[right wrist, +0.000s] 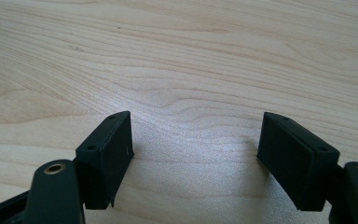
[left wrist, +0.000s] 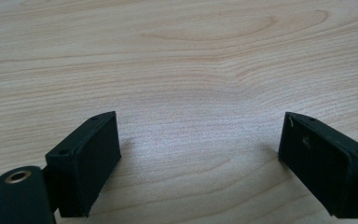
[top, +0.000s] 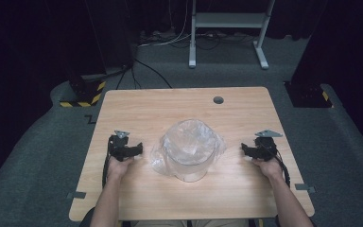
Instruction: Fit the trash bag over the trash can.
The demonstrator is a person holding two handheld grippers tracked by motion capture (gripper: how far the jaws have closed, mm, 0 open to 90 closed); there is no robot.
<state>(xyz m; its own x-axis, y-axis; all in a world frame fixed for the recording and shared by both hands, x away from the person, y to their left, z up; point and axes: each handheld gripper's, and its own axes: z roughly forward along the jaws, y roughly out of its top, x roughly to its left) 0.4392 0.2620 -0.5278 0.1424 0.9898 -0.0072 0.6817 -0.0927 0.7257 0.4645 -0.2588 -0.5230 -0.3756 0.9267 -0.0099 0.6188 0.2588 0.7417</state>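
Your left gripper [top: 139, 149] rests on the table [top: 137, 104] near its left edge, jaws spread wide with only bare wood between them, as the left gripper view shows. Your right gripper [top: 244, 149] sits near the right edge, likewise open and holding nothing; in the right gripper view its two black jaws stand apart over plain wood grain. Between the two, at the middle of the table and a little toward your near edge, stands a clear round tub [top: 190, 150] lined with a thin plastic bag [top: 158, 158] that spills over its rim. Both grippers point inward at the tub, each apart from it.
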